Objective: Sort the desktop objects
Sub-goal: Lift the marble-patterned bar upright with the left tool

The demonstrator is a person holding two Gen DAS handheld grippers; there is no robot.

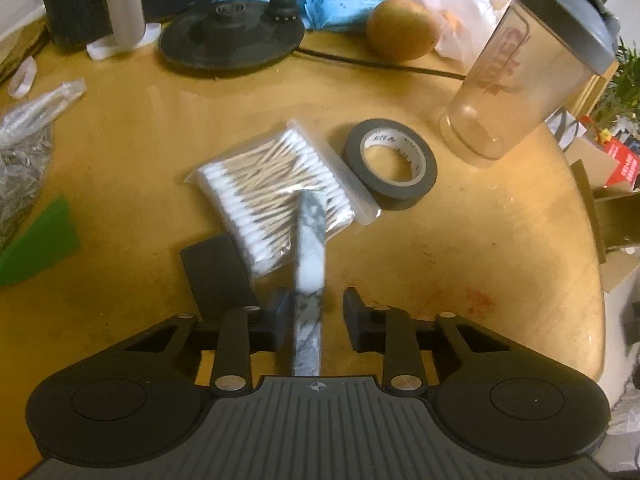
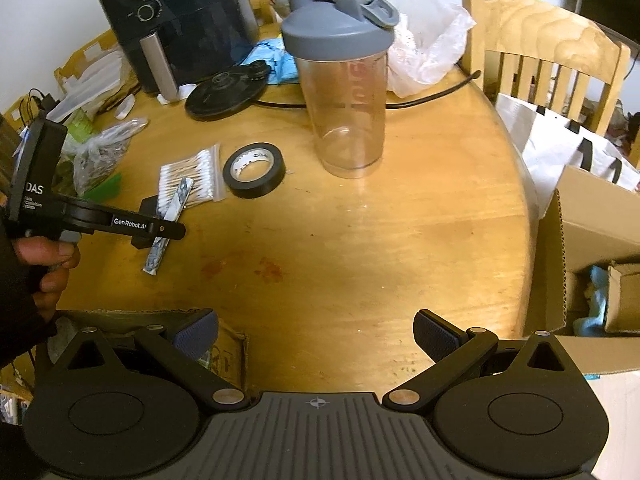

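A long grey-and-white sachet [image 1: 308, 272] lies between the fingers of my left gripper [image 1: 316, 316], tip resting on a bag of cotton swabs [image 1: 276, 184]. The jaws stand apart, with a gap on the sachet's right side. A black tape roll [image 1: 390, 162] lies right of the bag. A clear shaker bottle [image 1: 532, 68] with a grey lid stands at the far right. In the right wrist view the left gripper [image 2: 160, 232] straddles the sachet [image 2: 168, 224] beside the swabs [image 2: 190, 182] and tape [image 2: 254, 170]. My right gripper [image 2: 316, 340] is open and empty above the table's near edge.
A black round kettle base [image 1: 230, 40] with a cable, an air fryer [image 2: 180, 20], blue wipe packs [image 1: 340, 4], a brown fruit [image 1: 400, 28] and plastic bags crowd the back. An open cardboard box [image 2: 592, 264] stands off the right edge. A wooden chair [image 2: 548, 52] stands behind.
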